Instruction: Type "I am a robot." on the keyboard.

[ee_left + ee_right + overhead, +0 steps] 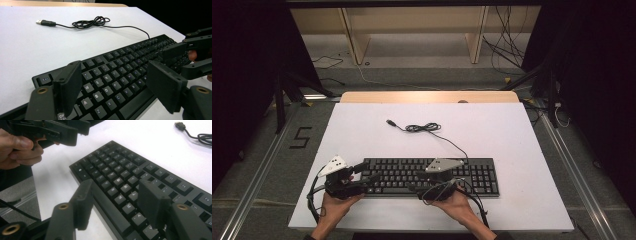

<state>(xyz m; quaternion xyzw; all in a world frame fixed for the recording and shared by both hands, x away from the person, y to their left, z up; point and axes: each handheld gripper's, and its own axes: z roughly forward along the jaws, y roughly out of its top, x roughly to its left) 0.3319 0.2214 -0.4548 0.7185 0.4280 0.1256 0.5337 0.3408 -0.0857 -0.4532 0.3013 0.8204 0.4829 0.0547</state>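
A black keyboard [472, 175] lies near the front of the white table top [512, 135]. Its cable [422, 128] runs back to a loose coil and ends in a free USB plug [390, 122]. My left gripper [369, 178] hovers at the keyboard's left end, open, with the letter keys [110, 87] showing between its jaws [113, 67]. My right gripper [414, 181] faces it from the right, low over the keyboard's front edge. It is open too [116, 185], with nothing gripped. In the right gripper view the left gripper [77, 131] and the hand holding it [17, 150] sit at the top left.
Bare white table surrounds the keyboard on all sides. A wooden strip [427, 96] lines the table's far edge. Behind it are a wooden frame [357, 45] and loose cables [507, 50] on the floor. A metal rail [257, 180] runs along the left.
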